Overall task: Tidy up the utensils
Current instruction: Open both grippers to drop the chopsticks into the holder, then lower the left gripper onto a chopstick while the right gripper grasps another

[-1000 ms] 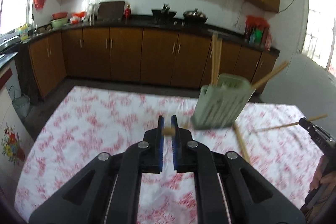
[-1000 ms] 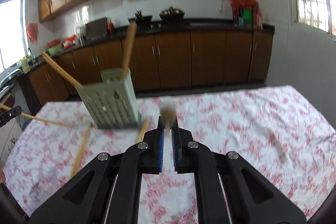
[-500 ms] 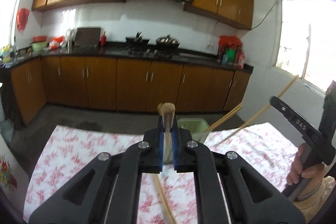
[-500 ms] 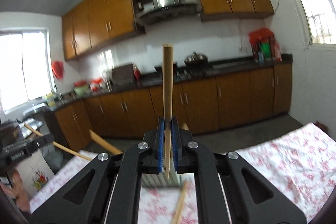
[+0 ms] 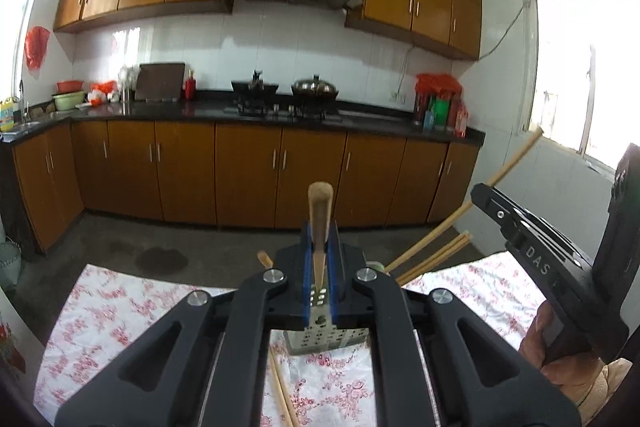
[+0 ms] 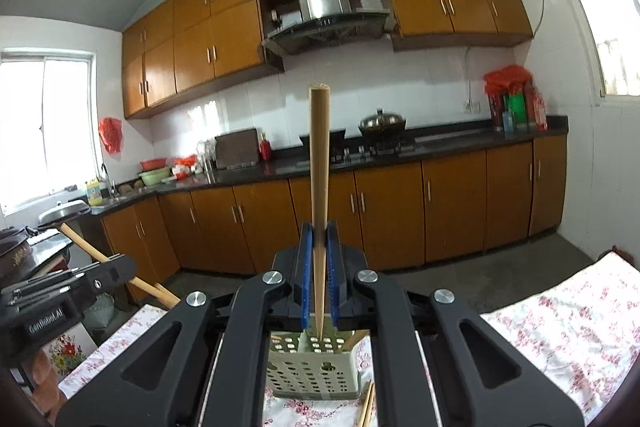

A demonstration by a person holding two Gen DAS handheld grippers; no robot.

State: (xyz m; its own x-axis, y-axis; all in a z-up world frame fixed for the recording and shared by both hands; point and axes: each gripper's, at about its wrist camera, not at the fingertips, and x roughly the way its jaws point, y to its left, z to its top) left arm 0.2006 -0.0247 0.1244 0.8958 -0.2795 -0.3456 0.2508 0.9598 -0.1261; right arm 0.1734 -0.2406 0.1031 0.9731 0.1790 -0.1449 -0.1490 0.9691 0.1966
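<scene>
pale green holder (image 6: 312, 371), red-flowered white tablecloth (image 6: 560, 327)

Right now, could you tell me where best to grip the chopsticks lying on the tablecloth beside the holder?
Grip the loose chopsticks at mid-length, coming from above with the gripper's fingers across the shaft. They lie flat on the tablecloth close beside the green holder, so only the top is free.

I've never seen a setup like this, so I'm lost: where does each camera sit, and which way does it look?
Left wrist: sits on the left gripper, facing the kitchen counter; its chopstick, the right gripper and a hand show.
Right wrist: sits on the right gripper, facing the same counter; its chopstick and the left gripper show.
Shared: the green utensil holder and floral tablecloth.
</scene>
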